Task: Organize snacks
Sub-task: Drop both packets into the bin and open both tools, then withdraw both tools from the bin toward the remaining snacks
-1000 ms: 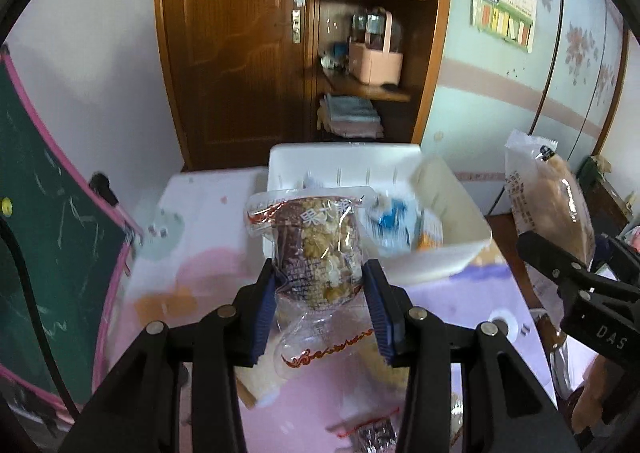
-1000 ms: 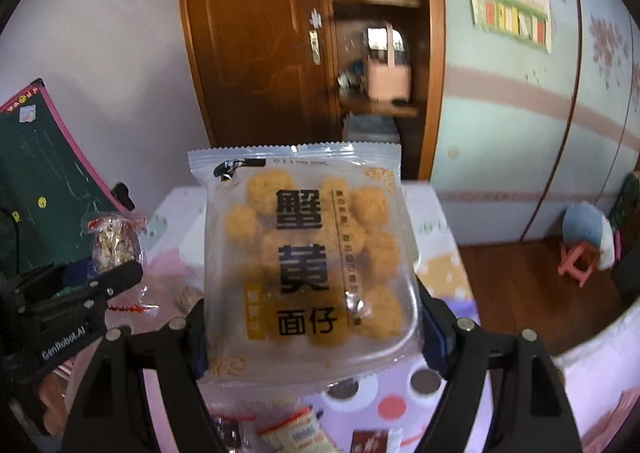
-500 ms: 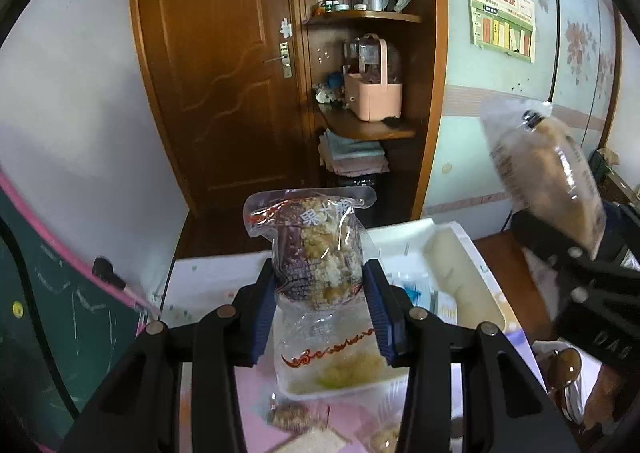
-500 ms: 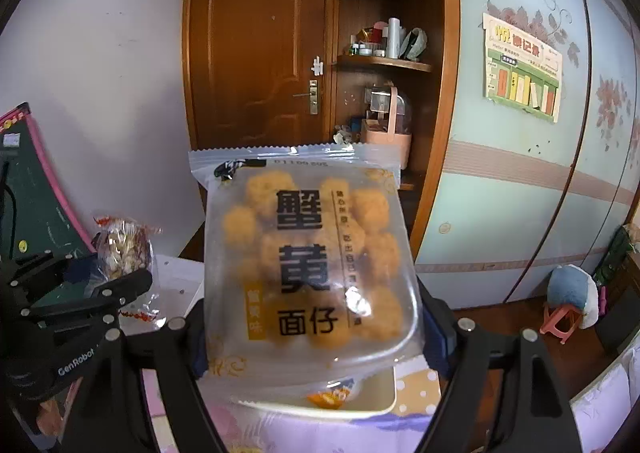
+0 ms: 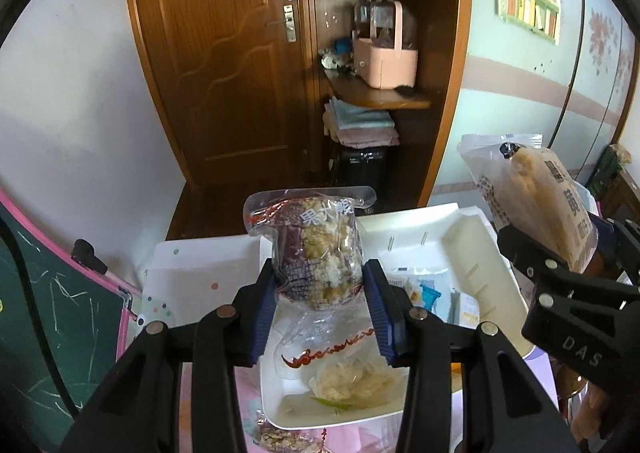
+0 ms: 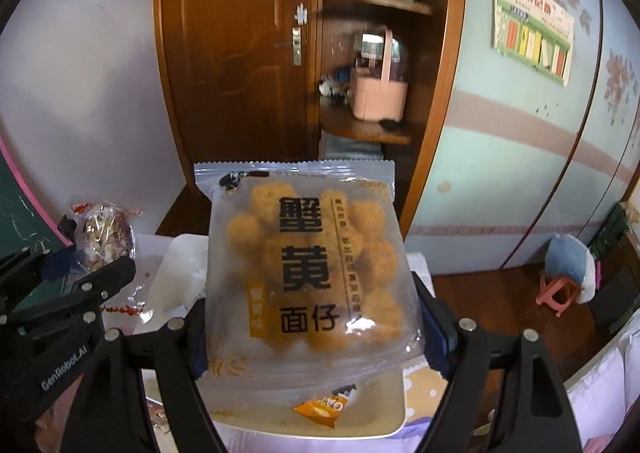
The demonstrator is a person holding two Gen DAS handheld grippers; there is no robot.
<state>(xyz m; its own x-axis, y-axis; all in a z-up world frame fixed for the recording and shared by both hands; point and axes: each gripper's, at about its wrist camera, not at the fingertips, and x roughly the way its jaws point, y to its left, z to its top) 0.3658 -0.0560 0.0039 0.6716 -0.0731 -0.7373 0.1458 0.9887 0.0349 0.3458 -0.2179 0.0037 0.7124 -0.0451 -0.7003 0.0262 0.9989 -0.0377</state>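
- Tray [image 5: 472,249], white plastic: sits on your table below both grippers, with small packets lying in it.
- Crab-roe snack pack [image 6: 308,265]: your right gripper [image 6: 312,329] has its jaws pinching the lower sides, holding it upright above the tray.
- Nut snack bag [image 5: 318,253]: your left gripper [image 5: 322,317] has its jaws clamping the lower part, above the tray's near-left corner.

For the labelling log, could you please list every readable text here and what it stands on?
"蟹黄面仔": snack pack in right tongs.
"果大熊" (uncertain): nut bag in left tongs.
"GenRobot.AI": left tongs' body.
"DAS": right tongs' body.
Poster, pack's small print: too small.
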